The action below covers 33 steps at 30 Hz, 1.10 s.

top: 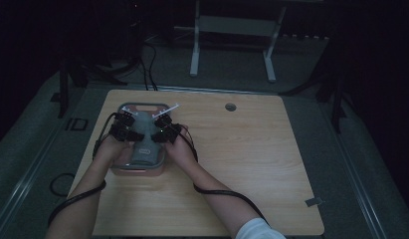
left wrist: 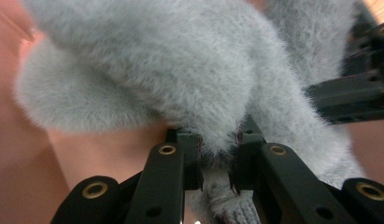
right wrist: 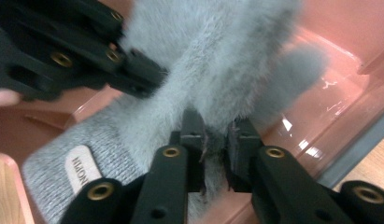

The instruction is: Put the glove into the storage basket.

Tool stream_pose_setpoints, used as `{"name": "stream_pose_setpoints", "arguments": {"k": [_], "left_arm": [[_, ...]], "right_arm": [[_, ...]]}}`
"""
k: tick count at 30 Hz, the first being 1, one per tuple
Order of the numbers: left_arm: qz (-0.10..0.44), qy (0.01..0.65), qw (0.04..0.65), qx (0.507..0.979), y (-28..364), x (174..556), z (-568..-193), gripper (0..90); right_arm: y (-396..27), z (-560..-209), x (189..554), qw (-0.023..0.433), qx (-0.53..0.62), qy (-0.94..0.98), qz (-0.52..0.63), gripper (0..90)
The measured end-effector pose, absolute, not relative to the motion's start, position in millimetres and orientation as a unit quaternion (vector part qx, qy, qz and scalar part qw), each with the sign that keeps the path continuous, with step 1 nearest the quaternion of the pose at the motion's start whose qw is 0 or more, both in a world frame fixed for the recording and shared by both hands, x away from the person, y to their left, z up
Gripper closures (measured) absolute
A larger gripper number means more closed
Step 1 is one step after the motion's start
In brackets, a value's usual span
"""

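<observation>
A grey fluffy glove (top: 144, 135) with a knit cuff and a small label (right wrist: 80, 169) lies in a clear box with a pink rim (top: 140, 171) at the table's left. My left gripper (top: 126, 120) is shut on the glove's fur (left wrist: 180, 70), pinching a fold between its pads (left wrist: 216, 158). My right gripper (top: 162, 122) comes in from the other side and is shut on another fold of fur (right wrist: 215, 154). The two grippers stand close together over the box. In the right gripper view, the left gripper (right wrist: 133, 70) shows at the upper left, against the glove (right wrist: 213, 56).
The box sits on a light wooden table (top: 242, 164) with a cable hole (top: 230, 106) near its back edge. A bit of tape (top: 314, 201) lies at the right edge. A white frame's legs (top: 194, 59) and cables (top: 150, 74) stand on the floor behind.
</observation>
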<state>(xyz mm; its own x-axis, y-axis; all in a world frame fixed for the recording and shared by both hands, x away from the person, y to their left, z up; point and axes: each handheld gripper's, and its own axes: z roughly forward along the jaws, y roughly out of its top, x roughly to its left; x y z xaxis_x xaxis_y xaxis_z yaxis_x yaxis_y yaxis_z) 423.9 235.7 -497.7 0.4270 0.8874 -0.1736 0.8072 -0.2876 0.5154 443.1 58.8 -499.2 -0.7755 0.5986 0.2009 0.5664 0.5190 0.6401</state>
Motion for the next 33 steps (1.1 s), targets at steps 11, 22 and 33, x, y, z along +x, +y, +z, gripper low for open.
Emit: {"name": "stream_pose_setpoints", "arguments": {"k": [11,22,33], "left_arm": [[0.094,0.549,0.245,0.793,233.1,428.5,-507.4,60.3],[0.175,0.552,0.315,0.752,240.2,402.5,-479.4,20.4],[0.204,0.477,0.416,0.747,211.9,355.2,-458.6,14.9]], "right_arm": [[36.1,-475.3,438.8,0.028,0.313,0.861,0.401,49.3],[-1.6,-454.2,426.6,0.016,0.281,0.856,0.434,22.4],[-45.5,-446.0,405.7,0.042,0.231,0.856,0.46,16.1]]}}
